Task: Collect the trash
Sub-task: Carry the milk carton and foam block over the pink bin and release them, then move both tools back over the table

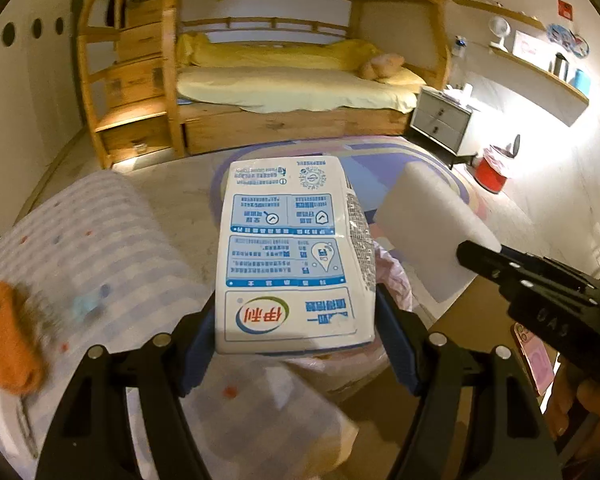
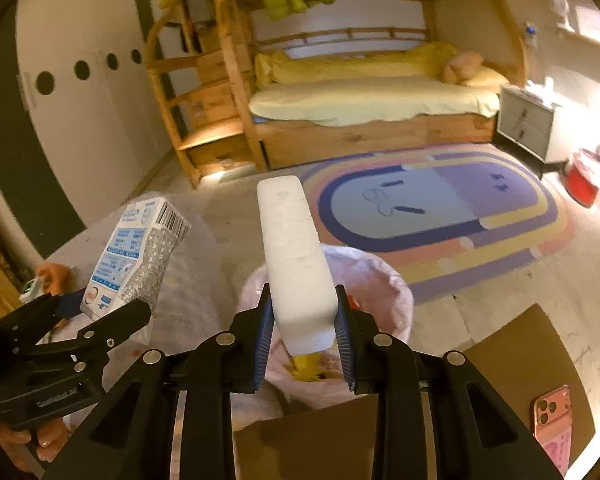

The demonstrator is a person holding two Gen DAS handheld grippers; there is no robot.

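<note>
My left gripper (image 1: 296,332) is shut on a white and blue milk carton (image 1: 292,256) and holds it up above a bin lined with a pink bag (image 1: 396,276). The carton also shows at the left of the right wrist view (image 2: 128,256). My right gripper (image 2: 304,328) is shut on a white foam block (image 2: 296,264) and holds it over the same pink-lined bin (image 2: 372,280), which has yellow scraps inside. The foam block also shows in the left wrist view (image 1: 428,224), right of the carton.
A striped dotted cloth (image 1: 100,248) covers the surface at left, with an orange item (image 1: 8,340) on it. A brown cardboard surface (image 2: 512,360) with a pink phone (image 2: 552,412) lies at right. Beyond are a rug (image 2: 440,208), bunk bed (image 2: 364,96), grey nightstand (image 2: 528,120) and red bin (image 2: 584,184).
</note>
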